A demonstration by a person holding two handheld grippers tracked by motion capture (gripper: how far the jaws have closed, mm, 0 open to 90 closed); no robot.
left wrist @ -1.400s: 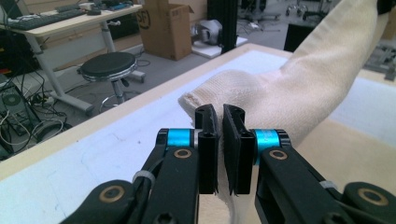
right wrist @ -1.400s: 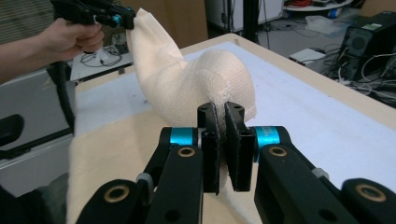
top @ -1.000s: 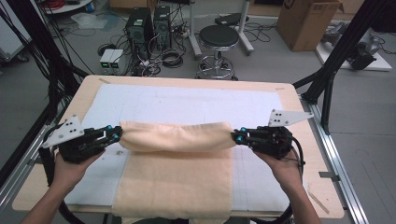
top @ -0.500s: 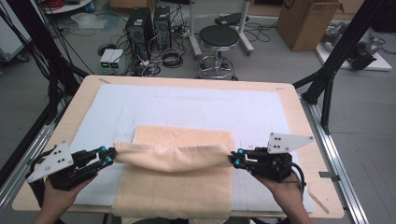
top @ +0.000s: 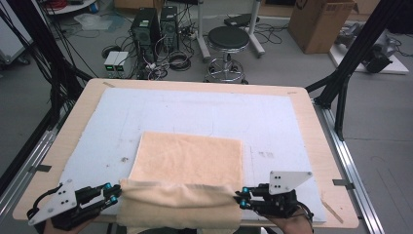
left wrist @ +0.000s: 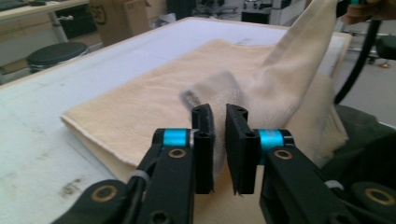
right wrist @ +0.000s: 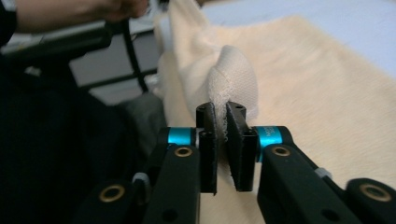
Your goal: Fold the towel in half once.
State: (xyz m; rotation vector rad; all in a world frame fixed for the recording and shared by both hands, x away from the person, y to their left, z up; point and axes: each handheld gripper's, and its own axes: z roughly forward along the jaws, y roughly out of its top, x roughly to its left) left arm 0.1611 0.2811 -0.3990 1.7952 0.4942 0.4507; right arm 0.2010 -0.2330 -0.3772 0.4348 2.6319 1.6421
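A: Item one, the towel [top: 187,163]?

B: Beige cloth, lower middle of the high view; lying on the pale mat [top: 195,112] that covers the wooden table [top: 311,122]; its near edge is raised as a sagging band stretched between my two grippers, low in the frame at the table's front edge; the flat part reaches up toward the centre of the frame.

A: Item two, left gripper [top: 113,193]?

B: Lower left of the high view; in the left gripper view my jaws rise from the bottom centre with a narrow gap; a corner of the towel [left wrist: 224,93] stands between them; the jaws have just been opening, and I cannot tell whether the pads press the cloth; from there the band climbs to the upper right of that frame.

A: Item three, right gripper [top: 242,199]?

B: Lower right of centre in the high view, grey plate on top; in the right gripper view the jaws have just been easing apart, yet a bunched corner of the towel [right wrist: 233,79] sits pinched between the pads; folded cloth lies flat at the right of that frame.

A: Surroundings?

B: Black stool [top: 228,39] and cardboard box [top: 316,22] on the floor at the top of the high view.
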